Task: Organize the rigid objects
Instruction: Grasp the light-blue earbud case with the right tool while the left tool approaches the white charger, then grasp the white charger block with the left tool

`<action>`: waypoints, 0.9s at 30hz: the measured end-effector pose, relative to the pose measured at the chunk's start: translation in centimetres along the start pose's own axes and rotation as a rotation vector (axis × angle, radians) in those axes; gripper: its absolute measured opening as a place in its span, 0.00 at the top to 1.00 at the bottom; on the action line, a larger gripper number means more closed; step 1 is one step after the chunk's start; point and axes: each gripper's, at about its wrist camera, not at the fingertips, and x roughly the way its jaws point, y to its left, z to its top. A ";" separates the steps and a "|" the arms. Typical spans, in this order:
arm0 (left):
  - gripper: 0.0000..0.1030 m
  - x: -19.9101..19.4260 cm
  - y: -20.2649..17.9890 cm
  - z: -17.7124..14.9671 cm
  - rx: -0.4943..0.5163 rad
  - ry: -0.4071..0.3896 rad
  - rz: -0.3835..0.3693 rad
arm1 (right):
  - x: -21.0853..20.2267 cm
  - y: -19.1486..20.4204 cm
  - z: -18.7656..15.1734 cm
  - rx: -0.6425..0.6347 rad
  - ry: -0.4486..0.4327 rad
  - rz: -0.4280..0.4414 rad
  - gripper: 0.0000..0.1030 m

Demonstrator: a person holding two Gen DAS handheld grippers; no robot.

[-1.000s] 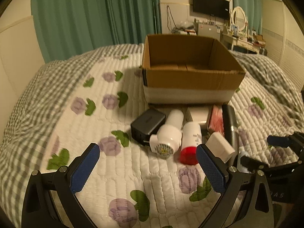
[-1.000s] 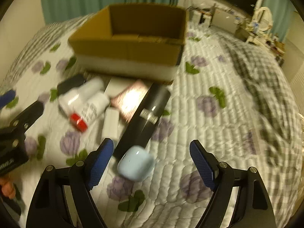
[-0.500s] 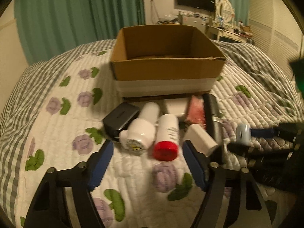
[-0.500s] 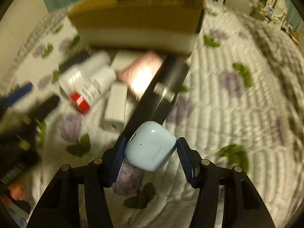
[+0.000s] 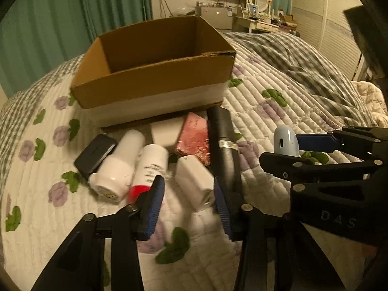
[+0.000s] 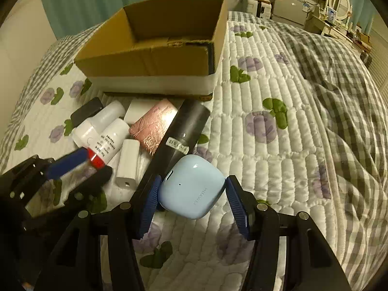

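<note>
Currently right tongs clamp pale blue earbud case, lifted off bed quilt, near-right of object cluster. Left tongs parted, straddling near end of white charger, pads not touching it. Black tube just right of charger. Cardboard box beyond cluster, open-topped.
</note>
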 end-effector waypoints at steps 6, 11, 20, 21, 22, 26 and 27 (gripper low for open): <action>0.48 2.5 -1.1 0.1 0.000 0.053 0.020 | -0.4 -1.5 0.0 0.041 -0.008 -0.032 0.47; 0.65 3.7 -0.8 0.2 -0.041 0.059 0.024 | -0.3 -2.0 0.0 0.062 -0.006 -0.024 0.47; 0.78 0.3 -0.2 0.3 -0.048 -0.002 0.045 | -0.7 -1.5 -0.1 0.046 -0.030 -0.029 0.47; 0.78 -0.5 -0.1 0.5 -0.048 -0.020 0.043 | -1.0 -1.3 -0.1 0.041 -0.039 -0.031 0.47; 0.78 -1.3 -0.1 0.6 -0.046 -0.039 0.046 | -1.4 -1.1 -0.1 0.033 -0.050 -0.032 0.47; 0.78 -4.2 0.0 1.4 -0.043 -0.109 0.049 | -3.3 -0.1 0.0 0.000 -0.093 -0.059 0.47; 0.78 -4.9 0.2 1.5 -0.045 -0.123 0.050 | -3.9 0.1 0.0 -0.003 -0.105 -0.065 0.47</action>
